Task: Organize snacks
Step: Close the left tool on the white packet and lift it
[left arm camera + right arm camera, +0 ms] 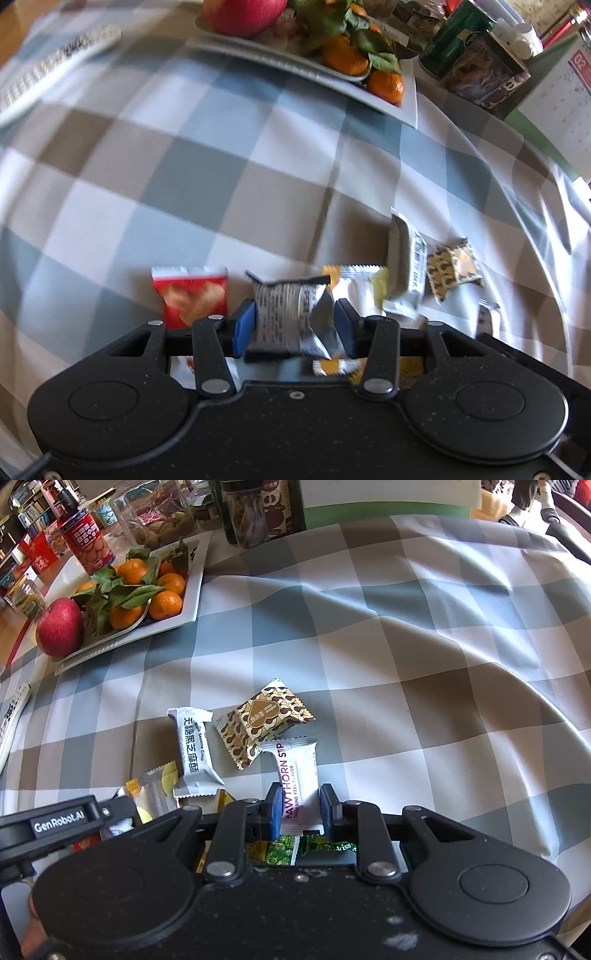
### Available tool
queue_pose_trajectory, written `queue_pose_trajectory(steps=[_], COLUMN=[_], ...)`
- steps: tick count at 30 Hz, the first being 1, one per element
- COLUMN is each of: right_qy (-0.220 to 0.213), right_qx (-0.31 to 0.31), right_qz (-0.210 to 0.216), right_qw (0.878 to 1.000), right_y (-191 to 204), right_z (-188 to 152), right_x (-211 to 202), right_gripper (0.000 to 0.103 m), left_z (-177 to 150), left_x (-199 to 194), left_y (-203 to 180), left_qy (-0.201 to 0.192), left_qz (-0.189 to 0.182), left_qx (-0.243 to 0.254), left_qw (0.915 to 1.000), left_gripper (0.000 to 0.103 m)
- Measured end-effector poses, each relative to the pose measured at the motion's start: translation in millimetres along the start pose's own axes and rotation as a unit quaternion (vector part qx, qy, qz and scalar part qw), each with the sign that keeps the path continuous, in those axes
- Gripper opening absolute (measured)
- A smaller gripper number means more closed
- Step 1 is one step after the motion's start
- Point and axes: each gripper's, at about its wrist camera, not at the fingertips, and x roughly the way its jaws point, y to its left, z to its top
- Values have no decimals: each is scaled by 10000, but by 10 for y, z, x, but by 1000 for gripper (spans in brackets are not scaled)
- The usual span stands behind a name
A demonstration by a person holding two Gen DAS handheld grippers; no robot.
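My left gripper [295, 325] is shut on a silver snack packet [291, 317], held just above the checked tablecloth. Beside it lie a red packet [194, 297], a yellow-and-silver packet [360, 288], a white sesame crisp bar [408, 262] and a brown patterned packet [452, 271]. My right gripper [299, 806] is shut on a white hawthorn strip packet [297, 775]. Ahead of it lie the sesame crisp bar [194, 751], the brown patterned packet [262, 722] and the yellow-and-silver packet [159, 784]. A green packet [317, 849] lies under the right gripper.
A white tray [192, 590] with tangerines and a red apple [59, 626] stands at the back. Jars, a red can [86, 541] and boxes stand behind it. A remote [11, 720] lies at the left. The left gripper's body [62, 821] shows at the right wrist view's lower left.
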Motion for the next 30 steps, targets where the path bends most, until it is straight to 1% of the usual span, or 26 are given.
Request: queue_pose_trajectory(steps=[3,5,8,11,14,18,24,26,28,30], right_qy=[-1,-7,4,15,23,29,104,116,136,192], right_qx=[17,23,5,-18,-10,27,104,156,256,342], right_qz=[11,15,30,47,69,88,219,274,361,444], right_qw=[10000,10000,10000,10000,10000,10000,9997,9994,9989,9982], right_y=[-16,-21,-16,-15,-28,-56,-93,-114,-147,-182], right_z=[14,15,9,5,20,23,35,37,35,21], right_x=[-3,-5,-7,-6,-2,-6,-7,-30,-60,-91], right_gripper=[23,23,23,23,23,23,23,23,23,23], left_z=[-8,3,9,1,-4,1,-11,-22,-42,-77], left_x=[-4,4,26,63,53,26,-57,-129,-209,-301], left_y=[-17,-15,-9,-4,-9,-9,-33,-45,-35,-25], left_qy=[-27,-41,-32,63,64,61,4,-31,-76,-40], left_qz=[84,90,64,-78,-203,-227,-113,-10,12,82], left_qx=[100,82,72,98,151,203,278,376,447,553], left_qw=[9999,9999,9999,9999,9997,9995,9995,9993,9990,9984], left_gripper=[53,53,54,52,43,40,38,38,38,38])
